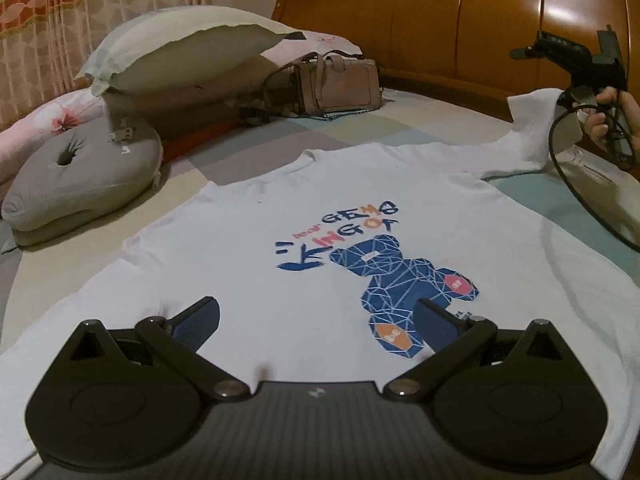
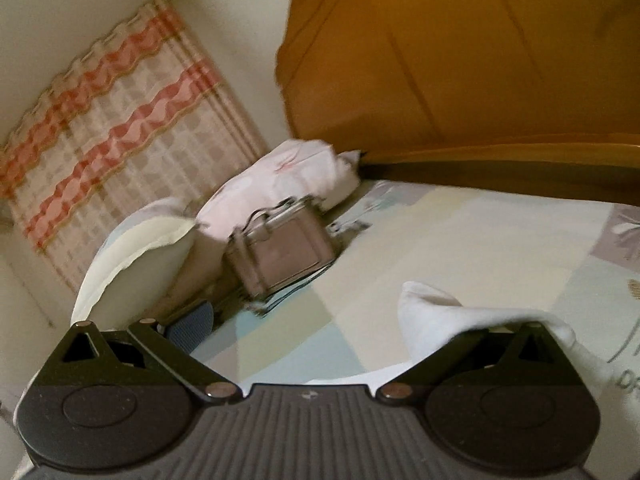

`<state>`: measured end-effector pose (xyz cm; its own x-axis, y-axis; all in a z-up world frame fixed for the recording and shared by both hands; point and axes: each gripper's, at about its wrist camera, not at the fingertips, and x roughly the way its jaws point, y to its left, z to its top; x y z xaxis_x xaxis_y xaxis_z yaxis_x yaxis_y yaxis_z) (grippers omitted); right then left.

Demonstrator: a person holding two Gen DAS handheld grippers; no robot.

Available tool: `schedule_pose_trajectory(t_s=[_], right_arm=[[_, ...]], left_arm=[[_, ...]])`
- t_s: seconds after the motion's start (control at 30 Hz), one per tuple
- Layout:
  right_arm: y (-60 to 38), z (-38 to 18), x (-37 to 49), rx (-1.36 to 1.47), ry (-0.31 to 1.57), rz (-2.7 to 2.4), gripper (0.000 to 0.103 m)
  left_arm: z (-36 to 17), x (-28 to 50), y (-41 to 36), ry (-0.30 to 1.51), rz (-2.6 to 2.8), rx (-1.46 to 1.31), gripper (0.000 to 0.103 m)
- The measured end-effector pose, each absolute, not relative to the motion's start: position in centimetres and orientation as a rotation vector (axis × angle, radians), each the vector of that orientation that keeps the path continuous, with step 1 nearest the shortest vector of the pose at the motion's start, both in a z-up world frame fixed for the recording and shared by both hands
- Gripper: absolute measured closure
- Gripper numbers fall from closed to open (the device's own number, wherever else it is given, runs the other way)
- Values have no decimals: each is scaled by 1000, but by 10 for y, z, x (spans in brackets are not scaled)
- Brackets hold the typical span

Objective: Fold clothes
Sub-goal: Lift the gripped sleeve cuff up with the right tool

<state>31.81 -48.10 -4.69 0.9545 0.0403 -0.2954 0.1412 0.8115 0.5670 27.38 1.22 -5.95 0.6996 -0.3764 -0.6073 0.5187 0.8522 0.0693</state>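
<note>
While one white cotton T-shirt with a blue bear print lies flat on the patchwork bed, two hand-held grippers hover.
Left hand-held gripper spread above the hem; right hand-held gripper spread, sleeve draped over one finger.

Beige leather handbag upper centre; round grey cushion far left; glossy orange wooden headboard upper right.
</note>
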Motion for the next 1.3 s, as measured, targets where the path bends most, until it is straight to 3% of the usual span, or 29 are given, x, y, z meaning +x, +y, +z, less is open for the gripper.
schedule_pose_trajectory(t_s=[0.73,1.3], right_arm=[[-313,24,396,410,450,174,0],[-195,38,421,279,508,323,0]], left_arm=[[-65,276,58,690,-463,187,1],[-67,268,107,707,-389,130,1]])
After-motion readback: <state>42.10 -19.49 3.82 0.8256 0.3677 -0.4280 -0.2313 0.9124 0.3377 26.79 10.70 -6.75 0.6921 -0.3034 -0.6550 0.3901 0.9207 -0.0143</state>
